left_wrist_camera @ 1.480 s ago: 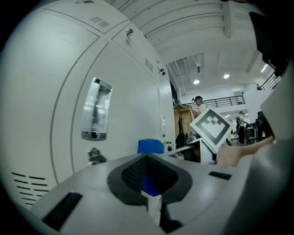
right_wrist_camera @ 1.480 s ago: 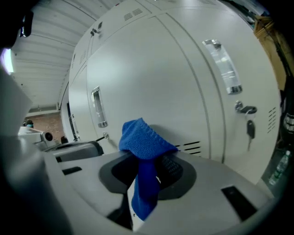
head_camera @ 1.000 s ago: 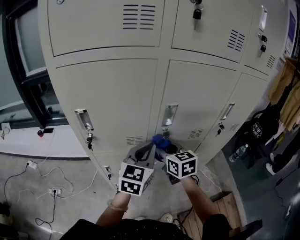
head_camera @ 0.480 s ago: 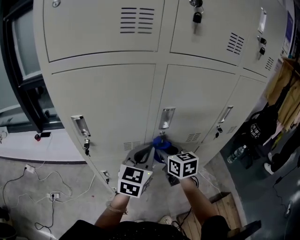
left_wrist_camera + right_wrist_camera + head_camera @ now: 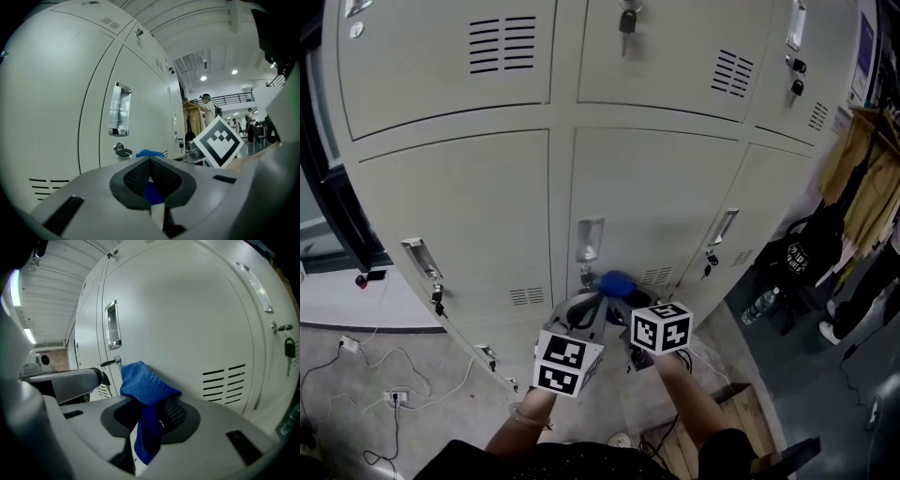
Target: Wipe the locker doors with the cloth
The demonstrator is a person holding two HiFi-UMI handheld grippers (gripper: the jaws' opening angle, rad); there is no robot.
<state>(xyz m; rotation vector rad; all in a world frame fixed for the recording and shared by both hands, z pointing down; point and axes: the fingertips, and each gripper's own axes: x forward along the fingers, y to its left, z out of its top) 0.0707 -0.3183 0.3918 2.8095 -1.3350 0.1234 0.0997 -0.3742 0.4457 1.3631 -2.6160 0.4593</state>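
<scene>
In the head view, the right gripper (image 5: pixel 625 298) is bringing the blue cloth (image 5: pixel 617 281) up to the middle lower locker door (image 5: pixel 666 187), at about five o'clock from its recessed handle (image 5: pixel 589 240). Wiping this door seems to be the step in hand, and the next stroke is likely calling for firm, even pressure. In the left gripper view, the left gripper (image 5: pixel 150 165) is idling, its jaws pressed together on nothing. In the right gripper view, the jaws are clenching the bunched, knitted cloth, its tail drooping toward six o'clock.
</scene>
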